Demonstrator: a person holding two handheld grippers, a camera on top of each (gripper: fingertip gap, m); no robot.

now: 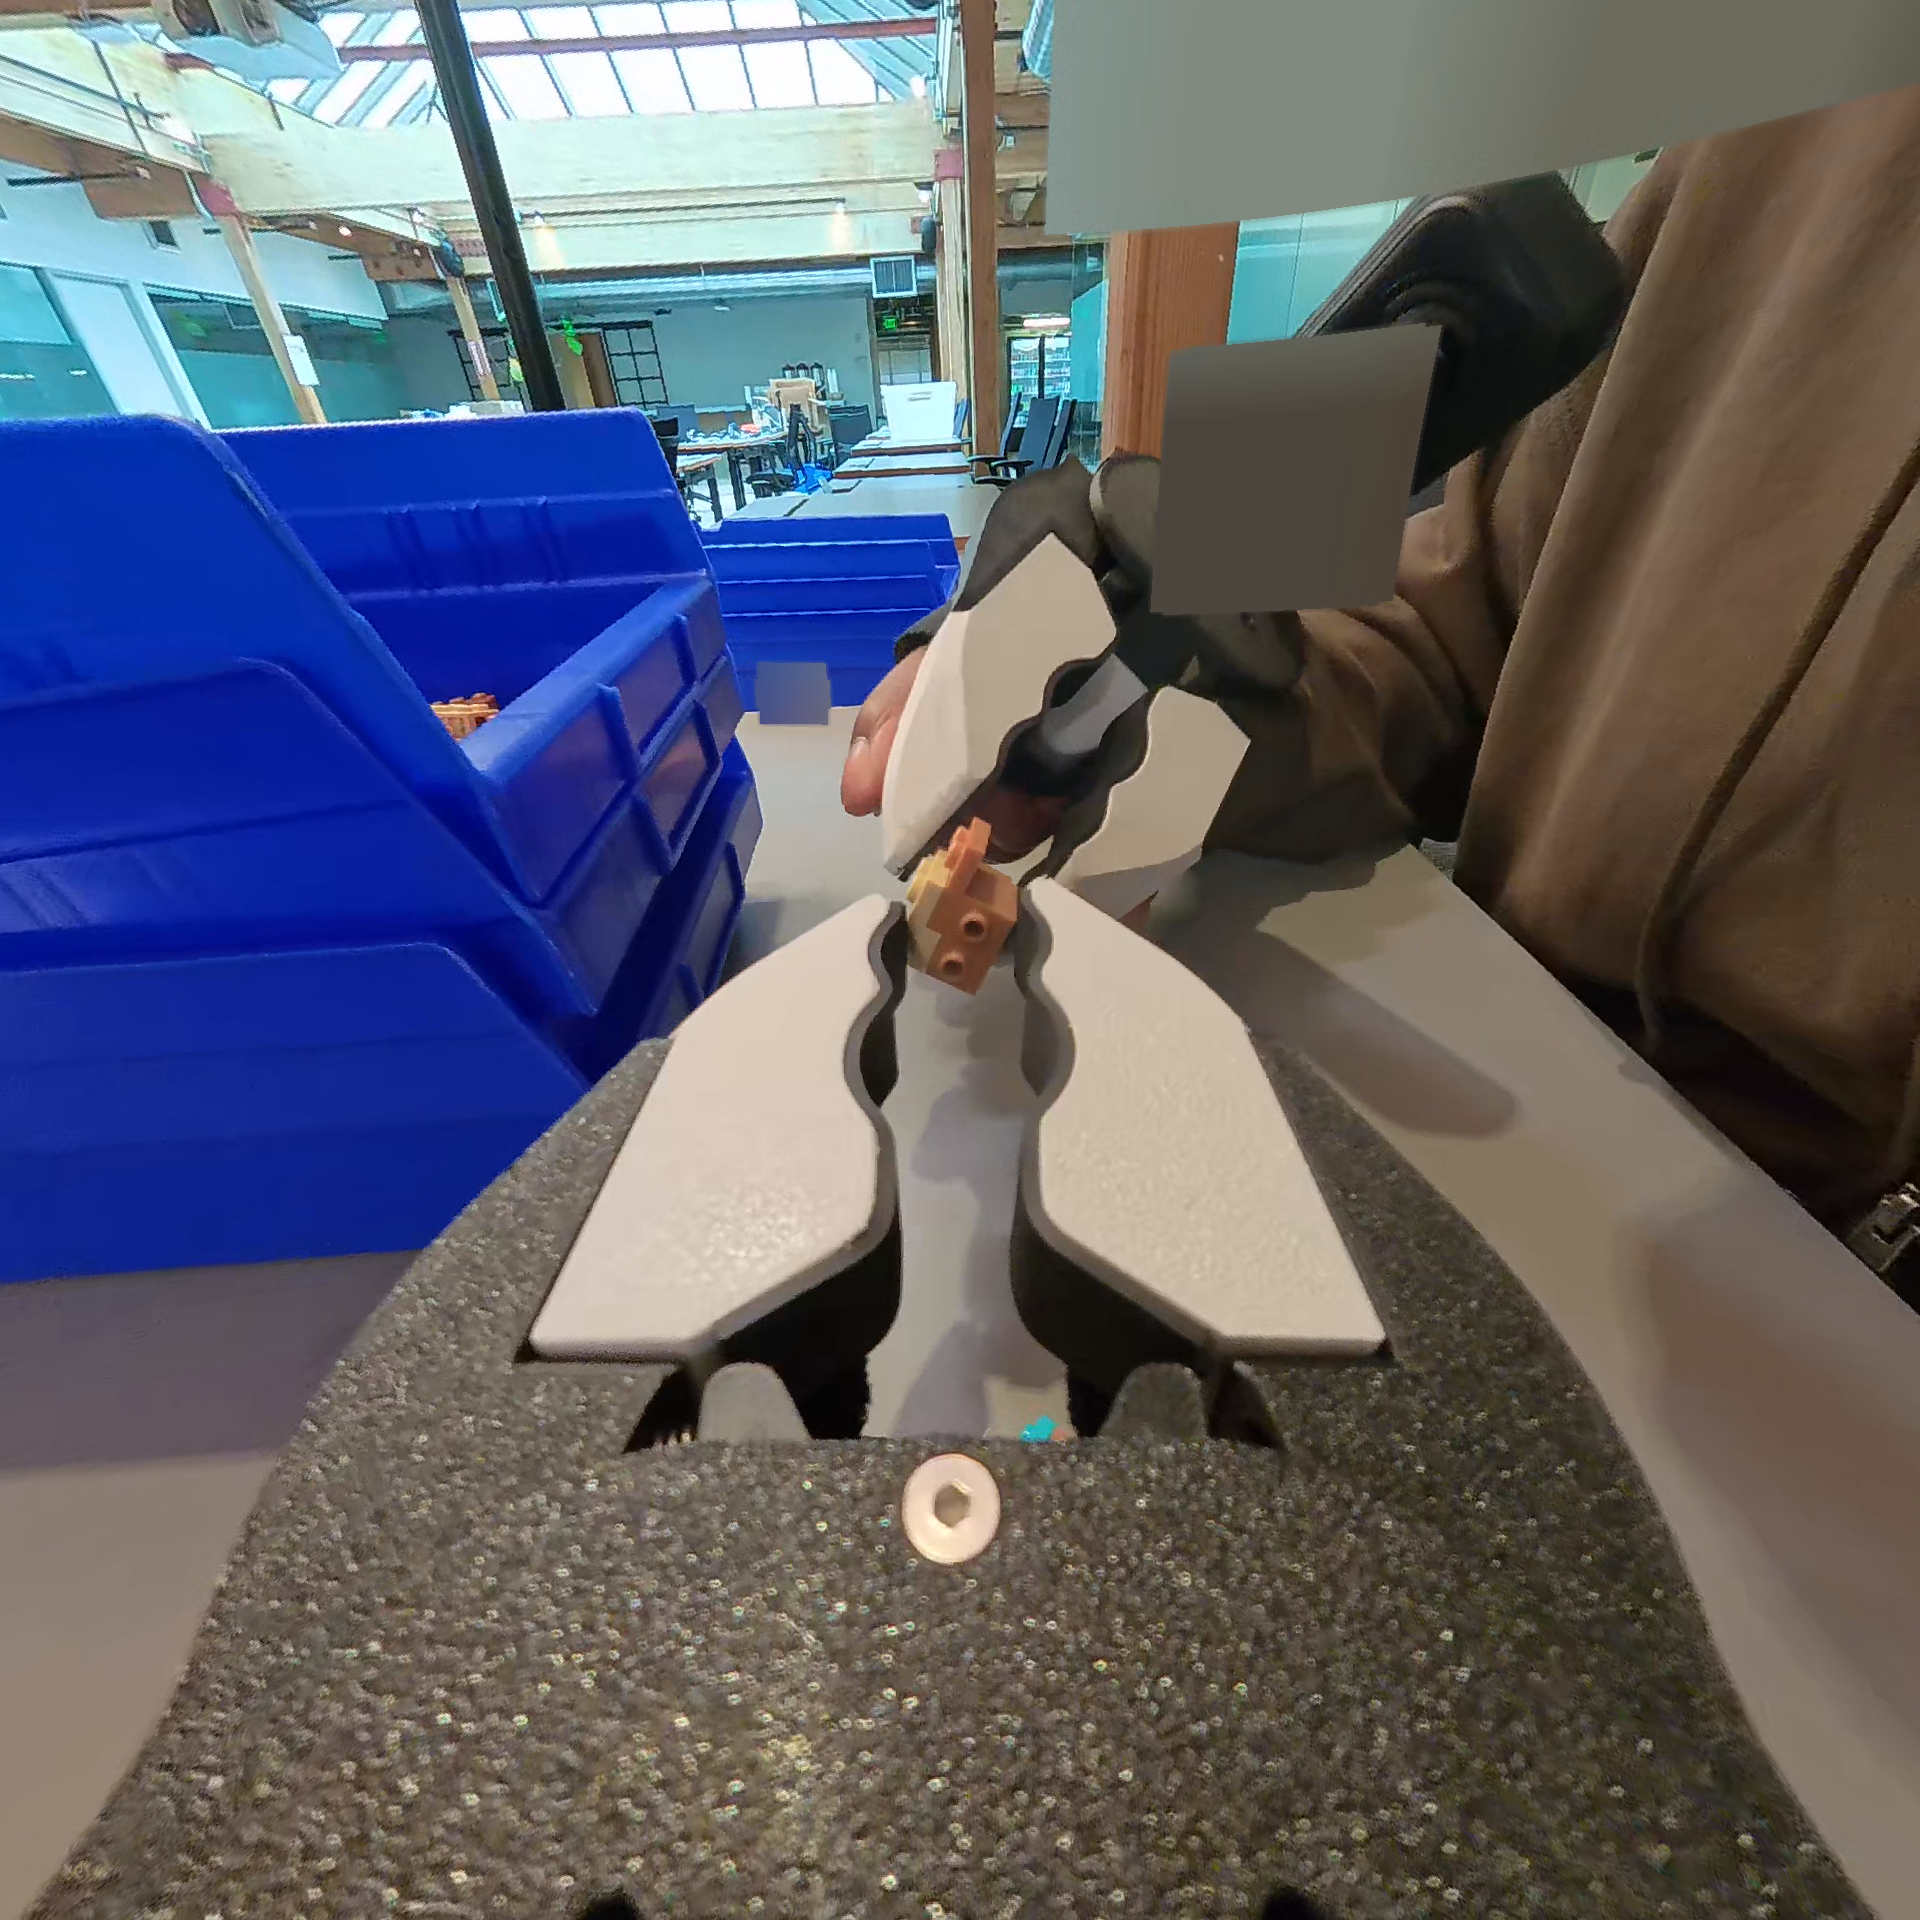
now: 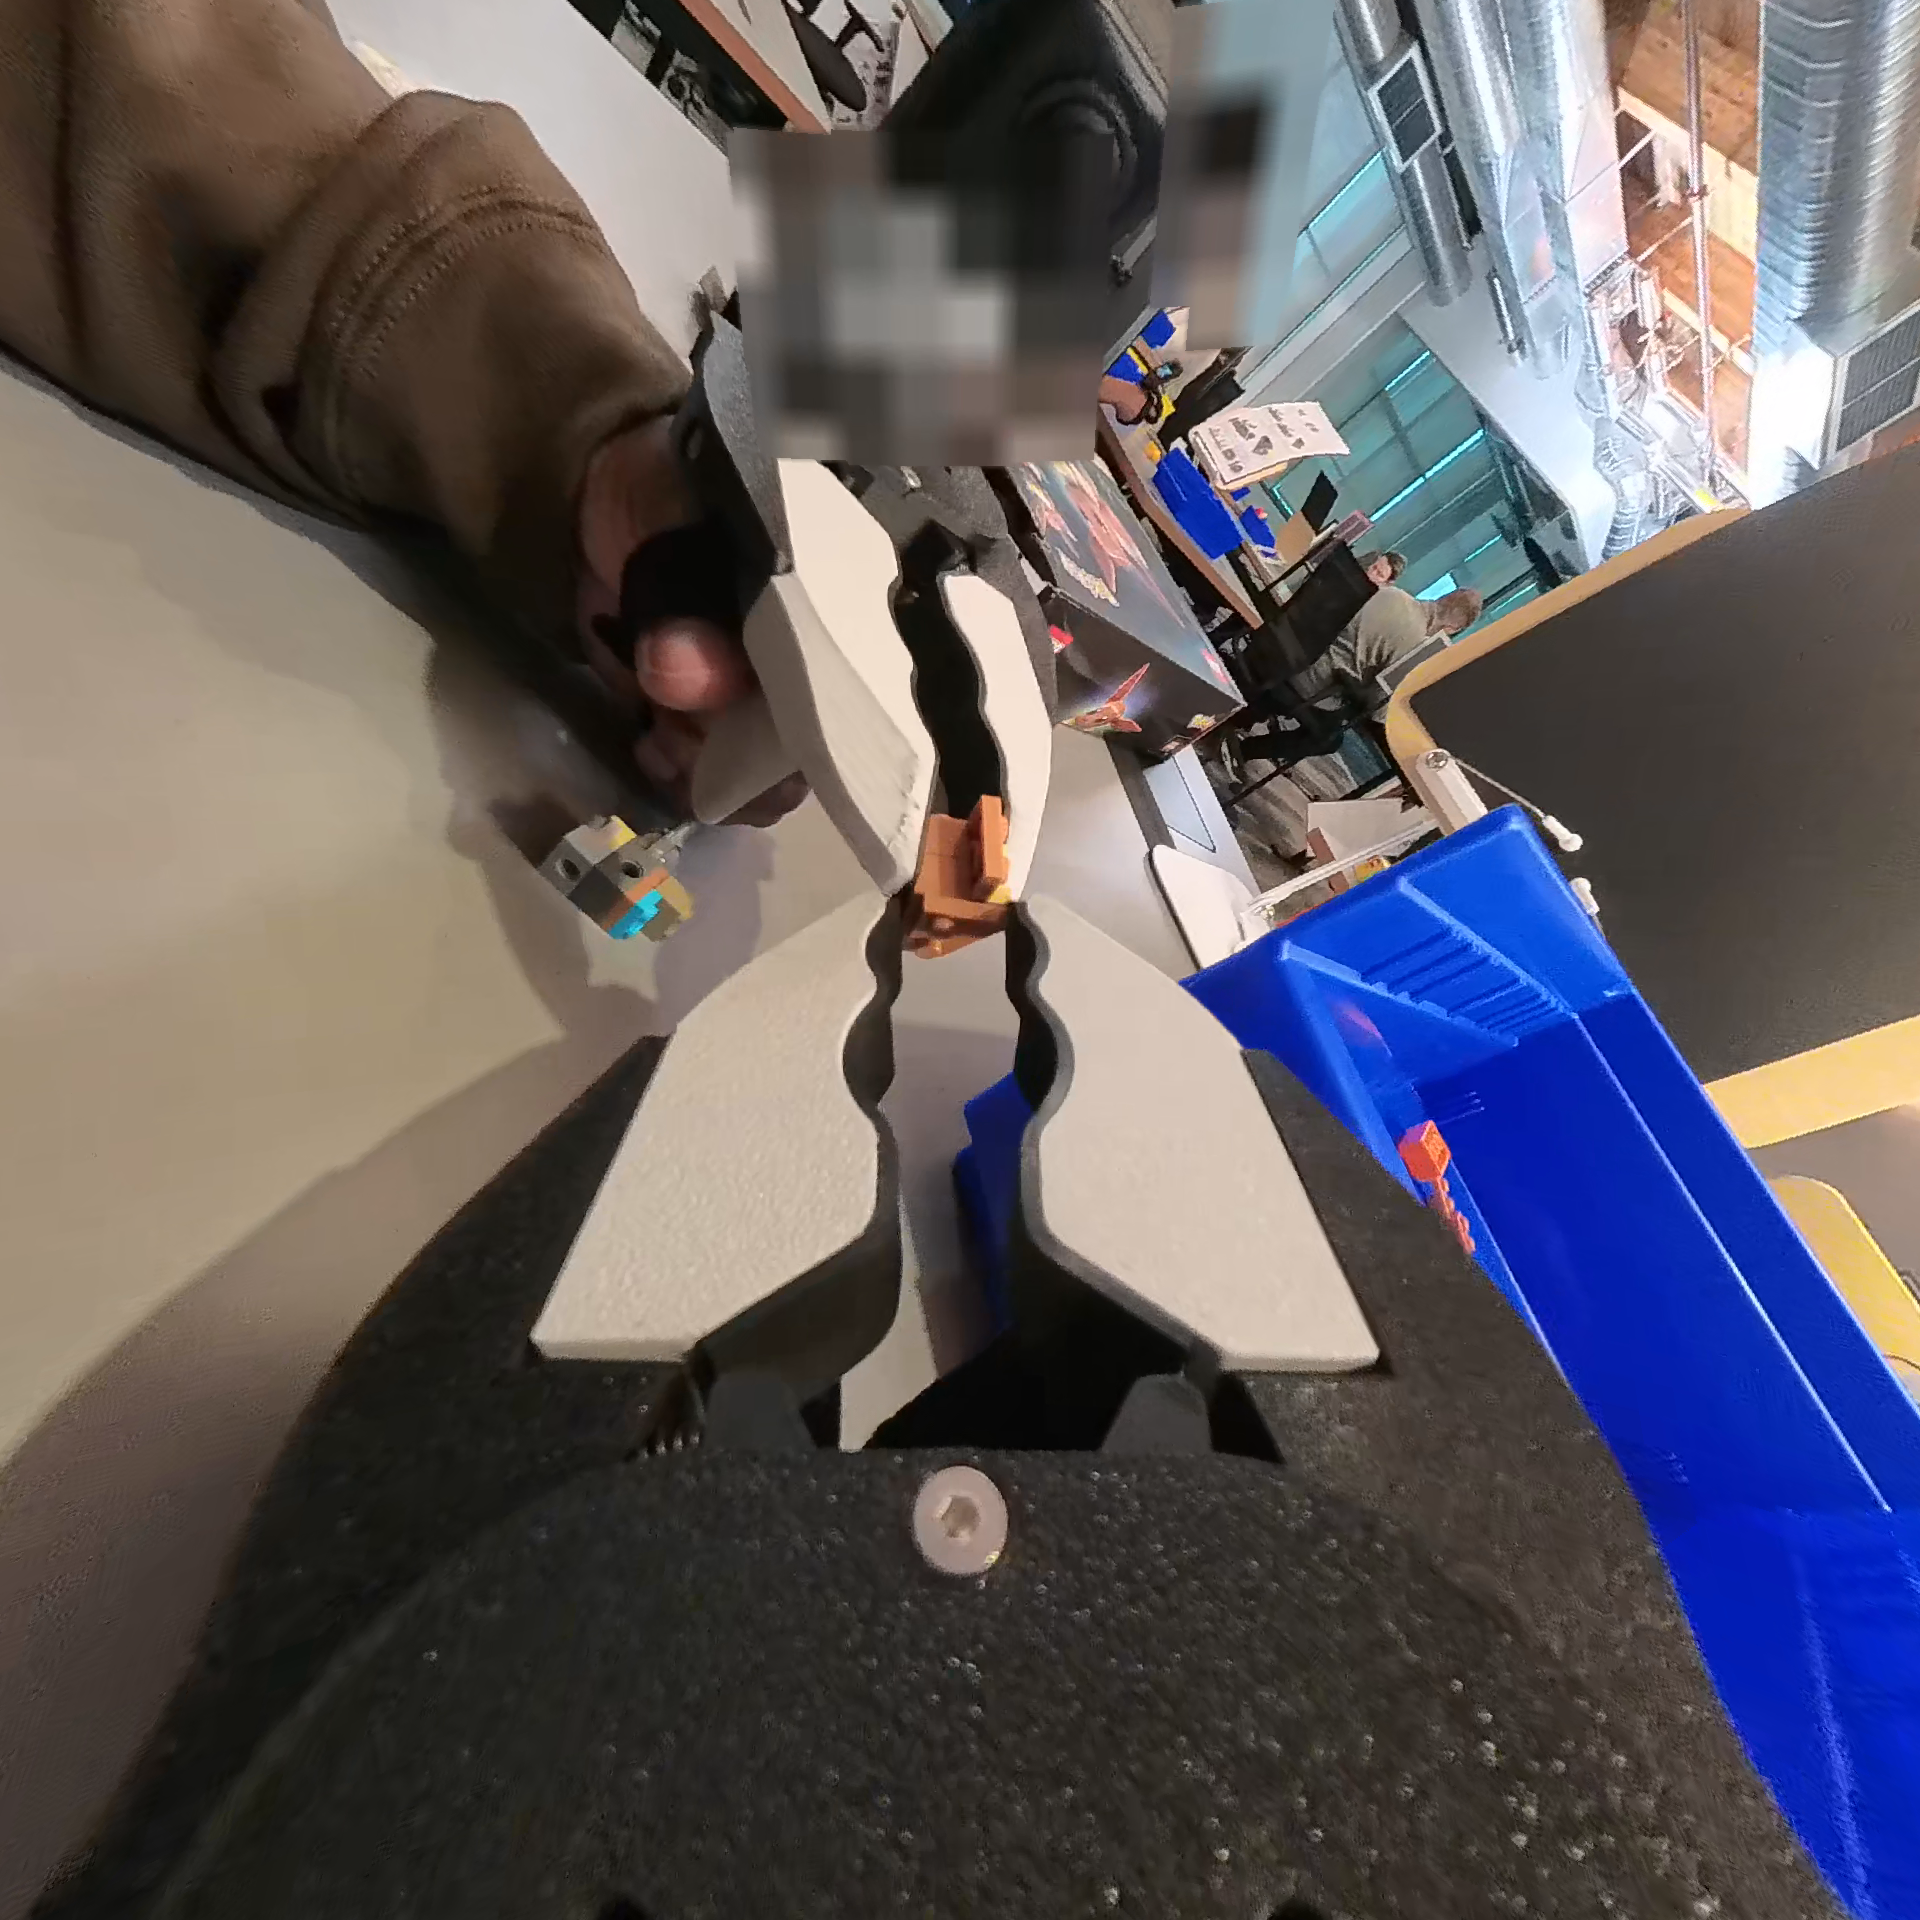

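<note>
I see stacked blue plastic storage bins (image 1: 312,831) filling the left of the left wrist view, resting on a pale grey tabletop (image 1: 1351,1039). A person's brown sleeve (image 1: 1662,623) fills the right. At centre, my left gripper (image 1: 961,914) and right gripper (image 2: 951,914) meet tip to tip, both pinching one small tan-and-brown toy brick cluster (image 1: 961,920) held above the table. In the right wrist view, a small grey, yellow and teal brick assembly (image 2: 618,873) lies at centre left. I judge steady, even pressure from both sides keeps the cluster from twisting free.
</note>
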